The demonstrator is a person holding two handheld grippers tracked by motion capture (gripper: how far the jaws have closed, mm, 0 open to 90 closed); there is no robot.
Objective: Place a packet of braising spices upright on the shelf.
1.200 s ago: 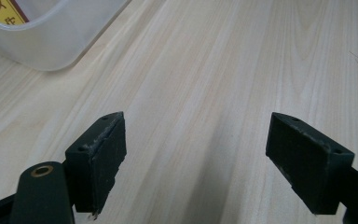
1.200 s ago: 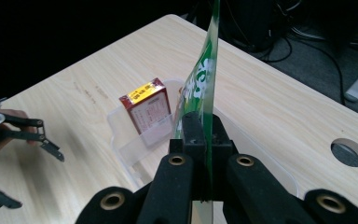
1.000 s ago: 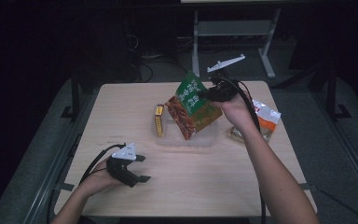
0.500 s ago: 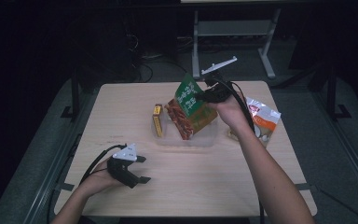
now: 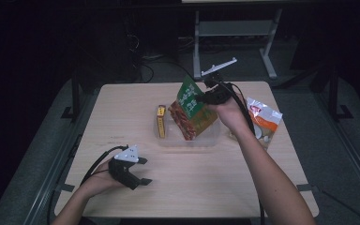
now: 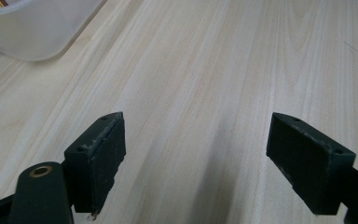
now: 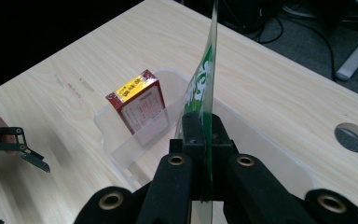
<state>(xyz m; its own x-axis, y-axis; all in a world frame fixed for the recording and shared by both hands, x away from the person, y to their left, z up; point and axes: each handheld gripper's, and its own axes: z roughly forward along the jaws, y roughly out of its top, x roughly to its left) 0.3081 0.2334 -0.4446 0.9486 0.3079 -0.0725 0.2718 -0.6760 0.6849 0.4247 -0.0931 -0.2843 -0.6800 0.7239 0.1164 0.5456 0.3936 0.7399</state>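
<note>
A green and orange snack bag [image 5: 191, 104] hangs tilted over the clear plastic bin [image 5: 206, 140] in the middle of the table. My right gripper [image 5: 201, 99] is shut on the bag's upper edge; in the right gripper view its jaws pinch the thin green edge [image 7: 205, 93]. A red box with a yellow top [image 5: 161, 121] stands upright at the bin's left end [image 7: 140, 105]. My left gripper [image 5: 145, 170] rests near the table's front left, open with only bare wood between its jaws [image 6: 196, 154].
A white and orange snack bag [image 5: 262, 122] lies on the table to the right of the bin. A round cable hole [image 7: 353, 136] is cut in the tabletop. The bin's corner [image 6: 37, 28] is far ahead of the left gripper.
The right hand has shifted slightly with the bag over the bin. The left gripper has stayed where it was.
</note>
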